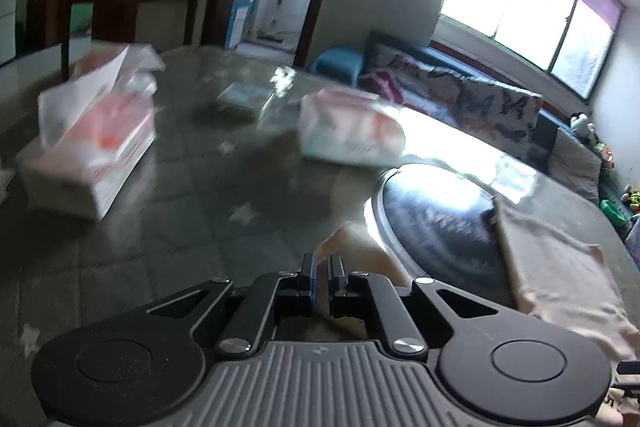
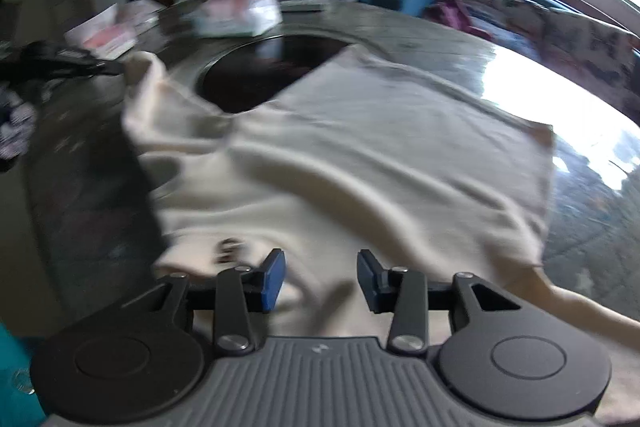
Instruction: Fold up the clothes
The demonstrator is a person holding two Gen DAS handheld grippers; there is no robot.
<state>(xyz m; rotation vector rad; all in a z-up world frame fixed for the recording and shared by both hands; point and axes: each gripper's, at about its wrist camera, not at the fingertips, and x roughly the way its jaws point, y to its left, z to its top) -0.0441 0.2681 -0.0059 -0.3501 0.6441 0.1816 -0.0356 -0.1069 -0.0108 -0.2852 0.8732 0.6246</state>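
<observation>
Left hand-held gripper (image 1: 323, 269) tilts down, low centre of its view, jaws clenched on a corner of the cream garment (image 2: 360, 147). Right hand-held gripper (image 2: 321, 277) angles steeply down over the garment, released, nothing between the pads. Garment sprawls mid-frame across the tabletop (image 2: 460, 39).

Daylight from the window (image 1: 532, 7) blows out white and throws hard glare across your glossy table (image 1: 448, 135). Both views are motion-blurred, dim indoors, and bent strongly at the fisheye edges.

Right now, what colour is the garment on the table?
Cream garment, plain; the right wrist view shows it best.
</observation>
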